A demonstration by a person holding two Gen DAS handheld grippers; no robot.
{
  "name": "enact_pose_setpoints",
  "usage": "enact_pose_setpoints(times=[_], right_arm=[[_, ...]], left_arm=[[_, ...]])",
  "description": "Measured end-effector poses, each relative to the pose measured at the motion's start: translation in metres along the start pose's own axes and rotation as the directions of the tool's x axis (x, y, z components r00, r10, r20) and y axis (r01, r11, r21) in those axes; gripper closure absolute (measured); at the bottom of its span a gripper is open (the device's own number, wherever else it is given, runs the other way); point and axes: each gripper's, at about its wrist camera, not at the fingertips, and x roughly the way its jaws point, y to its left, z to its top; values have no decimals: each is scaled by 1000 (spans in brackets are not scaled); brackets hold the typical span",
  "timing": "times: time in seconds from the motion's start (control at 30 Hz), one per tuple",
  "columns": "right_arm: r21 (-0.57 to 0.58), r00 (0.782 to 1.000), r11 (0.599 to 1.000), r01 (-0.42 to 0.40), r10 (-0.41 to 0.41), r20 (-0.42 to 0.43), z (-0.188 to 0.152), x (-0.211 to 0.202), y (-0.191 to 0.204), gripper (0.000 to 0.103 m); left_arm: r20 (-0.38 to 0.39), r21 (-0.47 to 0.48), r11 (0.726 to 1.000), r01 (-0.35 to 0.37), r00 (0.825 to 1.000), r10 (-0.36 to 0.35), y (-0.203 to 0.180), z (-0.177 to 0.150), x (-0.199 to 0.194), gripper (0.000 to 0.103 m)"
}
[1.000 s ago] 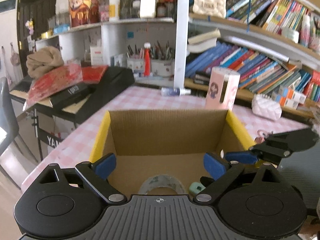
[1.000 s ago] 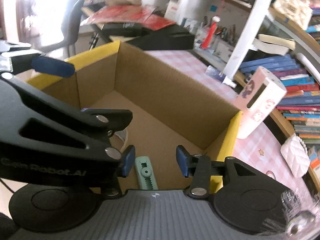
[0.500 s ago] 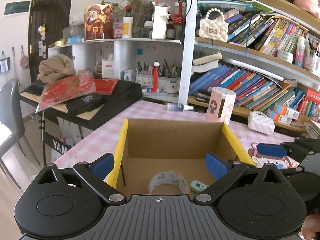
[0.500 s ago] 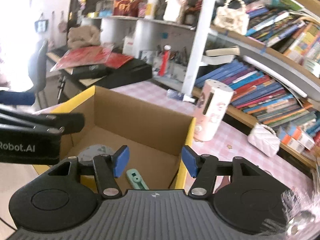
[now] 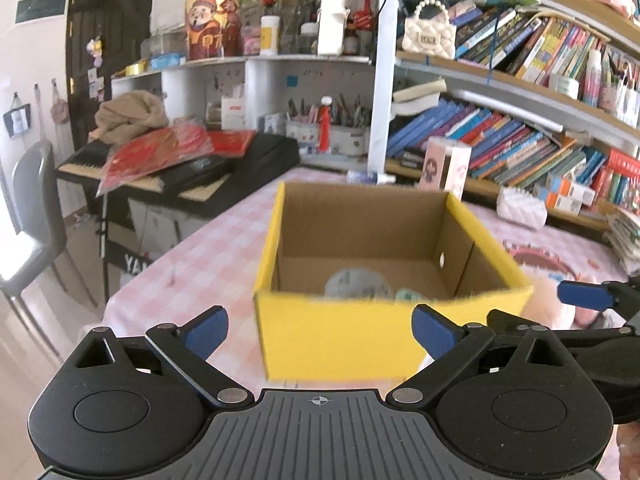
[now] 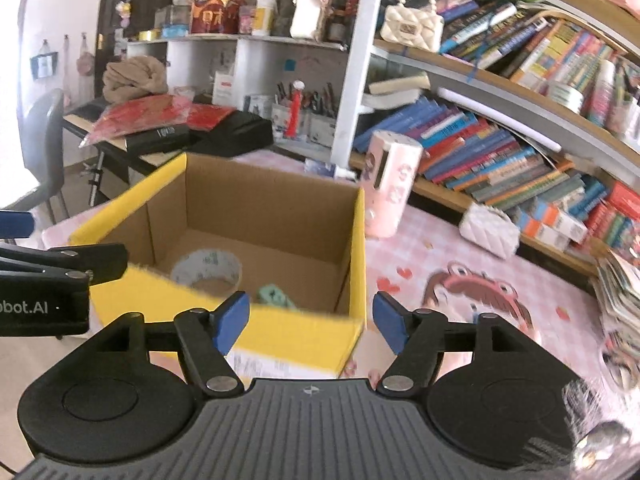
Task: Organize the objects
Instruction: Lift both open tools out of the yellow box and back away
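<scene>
Pink checked worktop (image 5: pixel 208 256), yellow box (image 5: pixel 340 336) holding tape roll (image 6: pixel 207 267).
Left claw (image 5: pixel 318 328) and right claw (image 6: pixel 312 322) both gape wide, empty; a careless reach could shove the box into the pink carton (image 6: pixel 390 184).

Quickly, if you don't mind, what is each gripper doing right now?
Left gripper: open, holding nothing, in front of the yellow box.
Right gripper: open, holding nothing, at the box's near right corner.

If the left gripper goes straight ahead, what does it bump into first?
Most likely the yellow box. The left gripper is open and points at the box's near wall, with nothing between them. The tape roll sits inside, behind that wall. How near the wall is cannot be judged exactly.
</scene>
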Motion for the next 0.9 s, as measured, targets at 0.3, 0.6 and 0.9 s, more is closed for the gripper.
enact_pose_setpoints(times=[0.3, 0.6, 0.9], right_arm=[[35, 996, 999, 34, -30, -87, -44, -33, 19, 26], [72, 989, 994, 77, -67, -131, -67, -53, 21, 22], [82, 983, 990, 114, -101, -154, -89, -73, 20, 19]], left_arm=[[-73, 21, 1000, 1, 997, 0, 3, -32, -23, 3], [-93, 61, 998, 23, 995, -17, -1, -48, -41, 3], [-127, 86, 994, 64, 990, -53, -10, -64, -50, 3]])
